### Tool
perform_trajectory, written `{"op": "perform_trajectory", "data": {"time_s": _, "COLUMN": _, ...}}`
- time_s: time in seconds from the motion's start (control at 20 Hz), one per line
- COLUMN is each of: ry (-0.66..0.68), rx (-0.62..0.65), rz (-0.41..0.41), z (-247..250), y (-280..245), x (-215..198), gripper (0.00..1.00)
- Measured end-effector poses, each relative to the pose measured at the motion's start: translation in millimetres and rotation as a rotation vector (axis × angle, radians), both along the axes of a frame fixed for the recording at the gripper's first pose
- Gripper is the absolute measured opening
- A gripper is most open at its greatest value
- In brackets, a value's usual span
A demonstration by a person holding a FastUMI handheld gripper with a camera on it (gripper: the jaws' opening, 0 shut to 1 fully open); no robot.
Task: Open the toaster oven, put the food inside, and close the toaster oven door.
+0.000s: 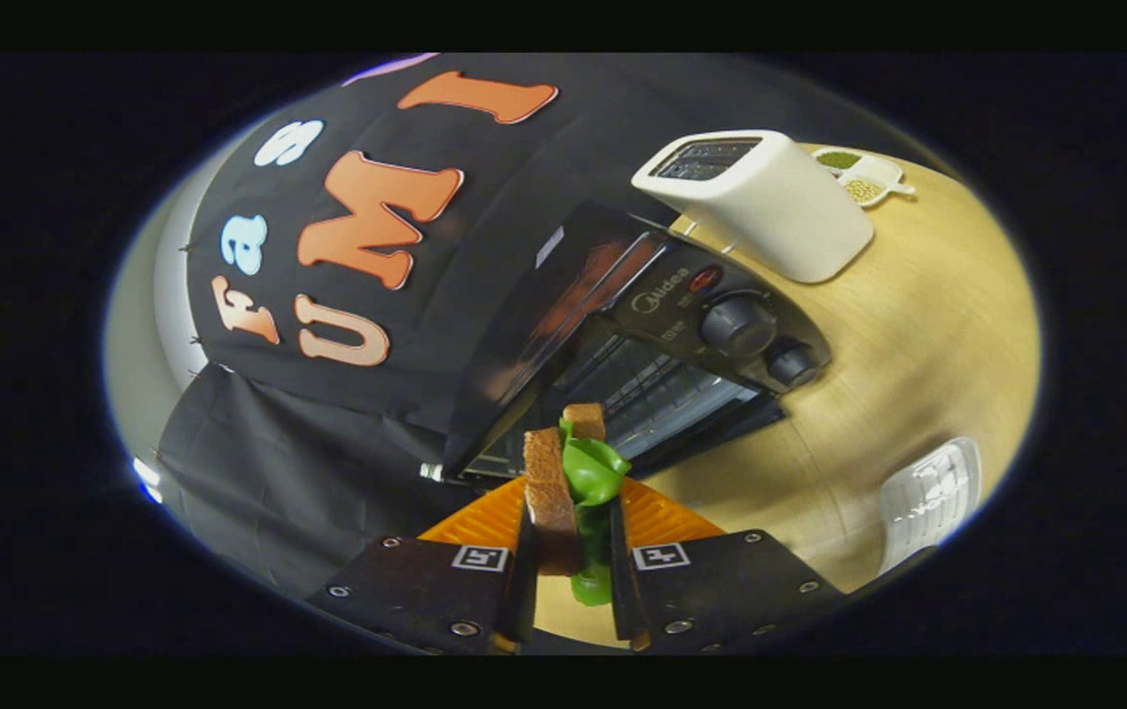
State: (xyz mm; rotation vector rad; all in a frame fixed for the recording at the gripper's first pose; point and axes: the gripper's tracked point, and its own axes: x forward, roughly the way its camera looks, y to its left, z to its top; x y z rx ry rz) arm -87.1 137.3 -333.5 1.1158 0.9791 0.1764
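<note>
the gripper (573,512) is clamped on a sandwich (563,487), both fingers pressing its sides; it stands on edge between them, brown bread slices with a green leaf sticking out toward the far end. just ahead of the fingers sits the toaster oven (642,345), black, its door (692,433) dropped open and the wire rack (652,394) inside in view; the sandwich's far end reaches up to the opening. two dials (739,325) sit on the oven's panel off to the right. beyond the oven stands a white pop-up toaster (761,202), and past that a small white dish (864,177) with greenish fillings. everything rests on a wooden table (918,325). a pale ribbed tray (930,502) lies well off to the right.
</note>
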Motion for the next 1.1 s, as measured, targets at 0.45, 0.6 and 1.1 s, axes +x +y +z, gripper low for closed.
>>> {"op": "perform_trajectory", "data": {"time_s": 0.45, "ry": -0.031, "rx": 0.028, "rz": -0.158, "z": -34, "y": 17, "x": 49, "gripper": 0.31}}
{"op": "perform_trajectory", "data": {"time_s": 0.6, "ry": -0.039, "rx": -0.013, "rz": -0.191, "z": -49, "y": 20, "x": 59, "gripper": 0.32}}
{"op": "perform_trajectory", "data": {"time_s": 1.1, "ry": -0.025, "rx": -0.263, "rz": -0.193, "z": -72, "y": 20, "x": 61, "gripper": 0.67}}
